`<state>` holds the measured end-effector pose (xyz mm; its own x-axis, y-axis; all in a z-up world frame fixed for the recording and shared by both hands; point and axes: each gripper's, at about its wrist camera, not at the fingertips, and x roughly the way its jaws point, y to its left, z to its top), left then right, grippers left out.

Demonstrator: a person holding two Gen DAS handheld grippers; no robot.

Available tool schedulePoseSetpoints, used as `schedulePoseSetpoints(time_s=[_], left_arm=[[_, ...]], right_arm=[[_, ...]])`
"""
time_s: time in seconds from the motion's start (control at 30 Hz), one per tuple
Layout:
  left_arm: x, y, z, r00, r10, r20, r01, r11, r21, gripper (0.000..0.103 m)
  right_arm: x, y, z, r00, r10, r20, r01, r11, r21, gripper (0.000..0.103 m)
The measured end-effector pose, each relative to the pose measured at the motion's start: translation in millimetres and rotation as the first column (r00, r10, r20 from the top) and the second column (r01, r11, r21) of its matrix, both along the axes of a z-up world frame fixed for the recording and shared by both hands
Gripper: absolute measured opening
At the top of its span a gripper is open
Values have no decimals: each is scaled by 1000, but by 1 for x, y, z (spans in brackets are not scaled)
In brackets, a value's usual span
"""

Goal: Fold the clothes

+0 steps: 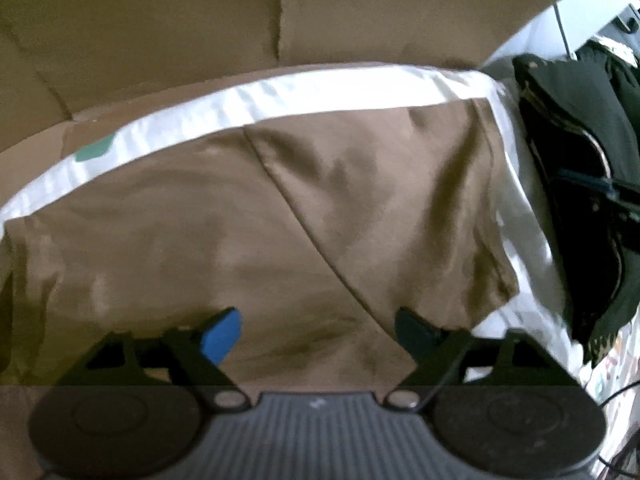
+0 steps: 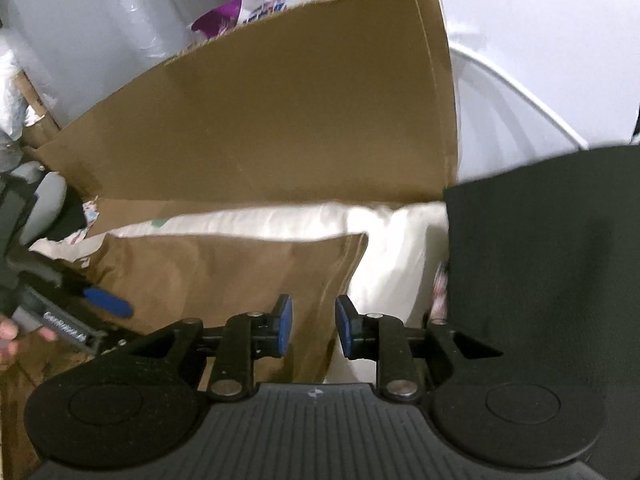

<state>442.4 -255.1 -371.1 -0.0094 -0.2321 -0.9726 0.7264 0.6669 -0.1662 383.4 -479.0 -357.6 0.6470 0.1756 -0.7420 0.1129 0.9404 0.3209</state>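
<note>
On a white sheet [image 1: 320,88] in front of an upright cardboard sheet [image 2: 280,112] lies a brown garment [image 1: 280,208], spread flat with a diagonal seam or fold edge crossing it. In the left wrist view the left gripper [image 1: 318,330] points steeply down over the near part of this garment, its blue-padded jaws standing wide apart with the brown cloth beneath and between them; whether the pads touch the cloth cannot be told, and nothing is pinched. A heap of dark clothes [image 1: 580,184] sits off to the right of the sheet, just beside the garment's right edge. In the right wrist view the right gripper [image 2: 314,326] hangs over the brown garment's right-hand edge, where it meets the white sheet; its jaws stand narrowly apart with nothing clamped between them. A black cloth [image 2: 540,260] fills the right of that view, and the left gripper shows at the far left, held by a hand [image 2: 10,338].
</note>
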Motion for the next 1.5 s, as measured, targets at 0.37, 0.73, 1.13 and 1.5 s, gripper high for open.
schedulePoseSetpoints(time_s=[0.37,0.73,1.13,1.5], left_arm=[[-16,-15,-18,994,-107,-20,108,993,48,56],[-16,-16,-16,994,-106,-28,107,993,42,54],[-19,-22,-20,991,-119,-59,120,992,27,41],[-27,-41,-19,988,-138,-73,140,990,22,41]], right_arm=[[-23,39,-33,990,14,-142,-13,1000,8,28],[-22,48,-53,981,24,-193,-25,1000,-1,4],[-24,37,-37,981,12,-192,-33,994,-106,2],[-25,42,-28,984,44,-175,-60,994,-88,8]])
